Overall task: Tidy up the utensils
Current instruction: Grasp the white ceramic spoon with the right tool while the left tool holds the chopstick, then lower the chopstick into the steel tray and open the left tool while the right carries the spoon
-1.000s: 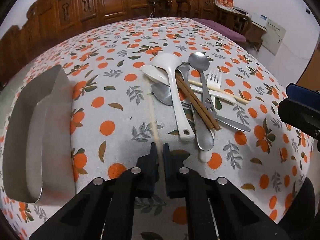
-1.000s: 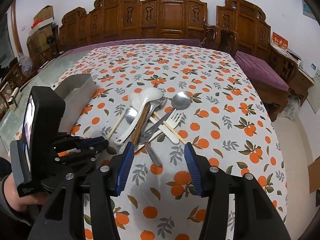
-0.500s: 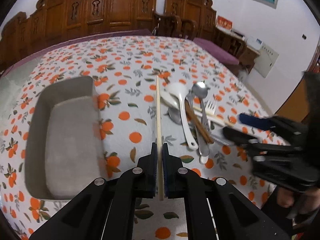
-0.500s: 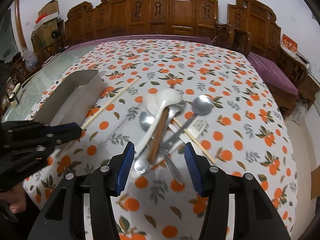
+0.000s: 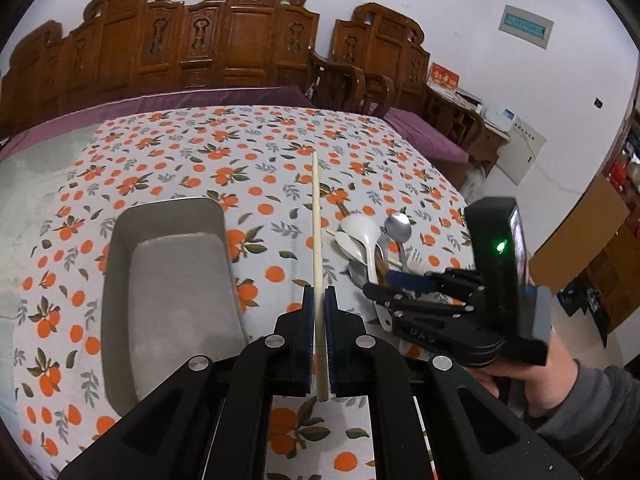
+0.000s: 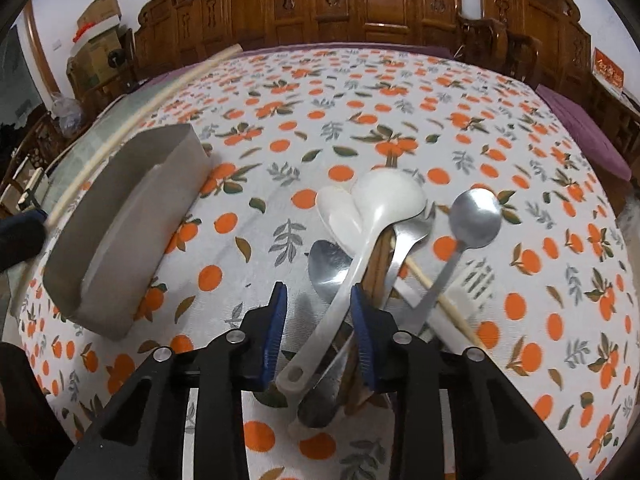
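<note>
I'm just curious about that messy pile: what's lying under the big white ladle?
Under the white ladle lie a smaller white spoon, a metal spoon and brown chopsticks. Their lower ends are hidden behind the right gripper.

bare cloth (image 6: 256, 216) between tray (image 6: 120, 236), utensil pile (image 6: 384, 248)

A pale wooden chopstick (image 5: 317, 240) is held level above the cloth beside the empty grey tray (image 5: 120, 264).
</note>
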Tool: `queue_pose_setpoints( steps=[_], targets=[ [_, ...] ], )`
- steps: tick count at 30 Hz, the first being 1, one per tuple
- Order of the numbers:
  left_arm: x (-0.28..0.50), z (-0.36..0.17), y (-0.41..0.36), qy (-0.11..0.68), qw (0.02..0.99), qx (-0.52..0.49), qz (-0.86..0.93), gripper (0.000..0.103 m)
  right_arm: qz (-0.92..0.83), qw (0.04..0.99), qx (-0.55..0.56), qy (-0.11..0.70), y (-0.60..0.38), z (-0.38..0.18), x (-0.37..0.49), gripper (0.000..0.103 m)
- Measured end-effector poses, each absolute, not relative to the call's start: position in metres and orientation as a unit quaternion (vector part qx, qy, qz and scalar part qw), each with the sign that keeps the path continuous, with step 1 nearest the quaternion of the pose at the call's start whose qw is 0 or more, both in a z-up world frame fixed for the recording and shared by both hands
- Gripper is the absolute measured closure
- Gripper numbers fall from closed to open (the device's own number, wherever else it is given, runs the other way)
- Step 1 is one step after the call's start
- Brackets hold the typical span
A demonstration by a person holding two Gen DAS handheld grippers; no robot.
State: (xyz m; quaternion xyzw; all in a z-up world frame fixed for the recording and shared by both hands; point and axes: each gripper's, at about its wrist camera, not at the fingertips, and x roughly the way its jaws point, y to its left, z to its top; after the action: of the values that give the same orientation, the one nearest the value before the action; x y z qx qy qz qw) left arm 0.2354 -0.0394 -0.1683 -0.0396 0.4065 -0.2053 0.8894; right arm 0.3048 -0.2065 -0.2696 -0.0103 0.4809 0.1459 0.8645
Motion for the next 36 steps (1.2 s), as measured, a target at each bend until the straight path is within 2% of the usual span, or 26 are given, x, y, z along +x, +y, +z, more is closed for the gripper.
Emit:
queue_pose_setpoints(
  steps=[3, 14, 15, 16, 19, 36],
  targets=[
    [0.236, -0.166, -0.035, 0.405, 0.89, -0.044, -0.203, 0.099, 0.13, 0.858, -0.024, 0.496, -0.203, -0.278, 0.306, 0.077],
    [0.229, -0.153, -0.028, 0.387, 0.9, -0.036, -0.197, 0.099, 0.072, 0.861, -0.046, 0.502, -0.197, -0.286, 0.317, 0.076],
    [0.229, -0.152, -0.027, 0.385, 0.901, -0.035, -0.195, 0.099, 0.07, 0.862, -0.043, 0.5, -0.197, -0.287, 0.317, 0.078],
    [0.228, -0.151, -0.025, 0.384, 0.902, -0.036, -0.193, 0.099, 0.067, 0.863, -0.045, 0.499, -0.198, -0.286, 0.316, 0.085],
    [0.229, -0.148, -0.02, 0.382, 0.904, -0.038, -0.189, 0.099, 0.062, 0.867, -0.044, 0.492, -0.201, -0.283, 0.313, 0.091],
    [0.229, -0.148, 0.012, 0.387, 0.909, -0.033, -0.153, 0.099, 0.102, 0.89, -0.037, 0.442, -0.195, -0.237, 0.291, 0.092]
  ],
)
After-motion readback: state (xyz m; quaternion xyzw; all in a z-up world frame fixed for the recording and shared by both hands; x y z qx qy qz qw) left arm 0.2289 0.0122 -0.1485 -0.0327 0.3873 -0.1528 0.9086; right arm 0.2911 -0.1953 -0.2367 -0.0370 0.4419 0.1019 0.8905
